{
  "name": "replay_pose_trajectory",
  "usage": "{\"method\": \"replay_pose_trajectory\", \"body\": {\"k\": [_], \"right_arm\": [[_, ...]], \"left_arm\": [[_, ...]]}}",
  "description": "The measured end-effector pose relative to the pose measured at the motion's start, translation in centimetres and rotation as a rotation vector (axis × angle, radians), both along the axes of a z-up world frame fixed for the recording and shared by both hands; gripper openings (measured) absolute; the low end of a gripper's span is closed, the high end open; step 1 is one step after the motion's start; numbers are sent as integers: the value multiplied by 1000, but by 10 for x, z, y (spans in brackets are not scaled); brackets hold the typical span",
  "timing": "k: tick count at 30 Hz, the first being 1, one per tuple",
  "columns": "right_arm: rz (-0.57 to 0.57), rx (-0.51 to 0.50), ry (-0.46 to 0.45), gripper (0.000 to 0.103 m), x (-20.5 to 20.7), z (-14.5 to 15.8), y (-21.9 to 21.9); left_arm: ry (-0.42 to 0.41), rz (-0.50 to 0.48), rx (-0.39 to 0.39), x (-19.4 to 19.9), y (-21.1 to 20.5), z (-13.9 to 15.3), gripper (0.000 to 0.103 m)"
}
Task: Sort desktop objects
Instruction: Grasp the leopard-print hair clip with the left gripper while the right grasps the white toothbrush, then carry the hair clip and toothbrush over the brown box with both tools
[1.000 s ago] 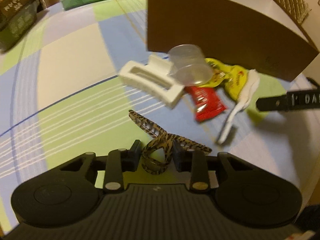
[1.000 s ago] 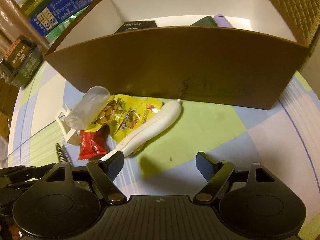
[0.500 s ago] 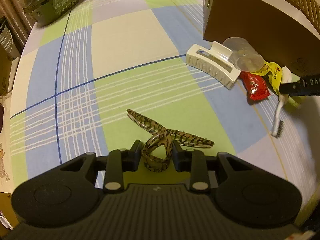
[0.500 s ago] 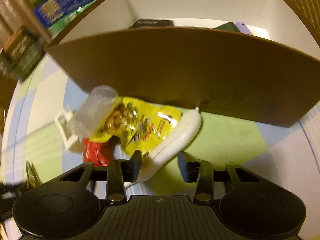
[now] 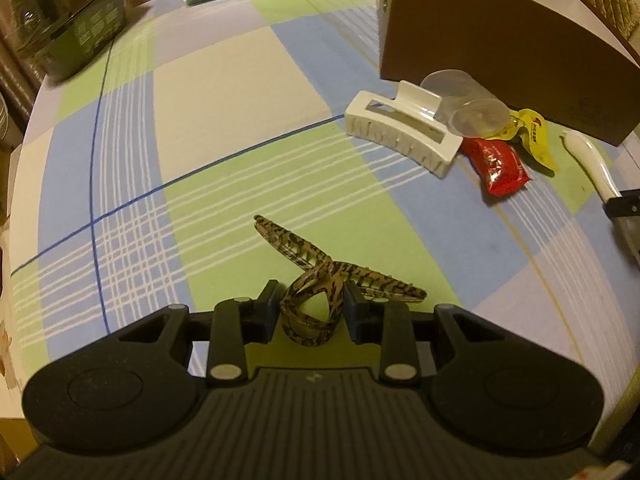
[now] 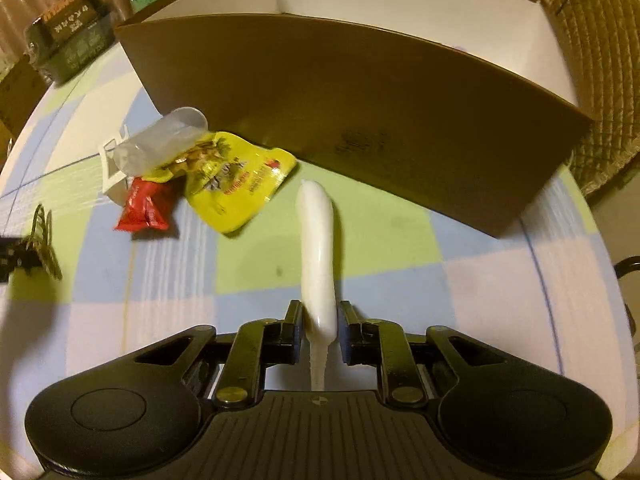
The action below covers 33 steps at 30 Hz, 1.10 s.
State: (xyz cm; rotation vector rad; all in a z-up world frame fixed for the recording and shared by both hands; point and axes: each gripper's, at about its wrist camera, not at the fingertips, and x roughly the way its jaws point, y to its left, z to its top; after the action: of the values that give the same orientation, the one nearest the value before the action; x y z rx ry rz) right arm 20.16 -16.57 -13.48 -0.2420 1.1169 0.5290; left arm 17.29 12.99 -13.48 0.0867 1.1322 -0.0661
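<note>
Ahead of you the brown box (image 6: 360,120) stands near the table's (image 5: 240,92) far right edge, and against its near wall lie a white clip (image 5: 402,132), a clear cup (image 5: 466,108) on its side, a yellow packet (image 6: 232,176) and a red packet (image 5: 500,160), all touching or overlapping. Dark and green cartons (image 5: 72,32) line the far left edge. Since a second ago, your right gripper (image 6: 319,330) has closed from wide open onto the white brush (image 6: 318,248) and pulled it off the yellow packet, so it now points at the box. Your left gripper (image 5: 310,306) stays nearly closed, pinching the loop of the striped clip (image 5: 332,276), whose prongs fan out forward over the cloth.
</note>
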Motion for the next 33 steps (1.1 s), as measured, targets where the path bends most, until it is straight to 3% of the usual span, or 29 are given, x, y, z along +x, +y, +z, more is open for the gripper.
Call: {"method": "replay_pose_trajectory", "body": {"k": [8, 17, 25, 33], "right_arm": [[-25, 21, -24, 16, -3, 3, -17], [68, -48, -115, 18, -18, 1, -7], [77, -6, -55, 17, -22, 4, -12], [81, 85, -48, 16, -24, 32, -17]], "left_arm": [[-16, -71, 19, 5, -20, -1, 27], [-6, -92, -7, -12, -45, -1, 27], [-19, -104, 0, -18, -56, 12, 27], [-88, -141, -6, -15, -73, 38, 27]]}}
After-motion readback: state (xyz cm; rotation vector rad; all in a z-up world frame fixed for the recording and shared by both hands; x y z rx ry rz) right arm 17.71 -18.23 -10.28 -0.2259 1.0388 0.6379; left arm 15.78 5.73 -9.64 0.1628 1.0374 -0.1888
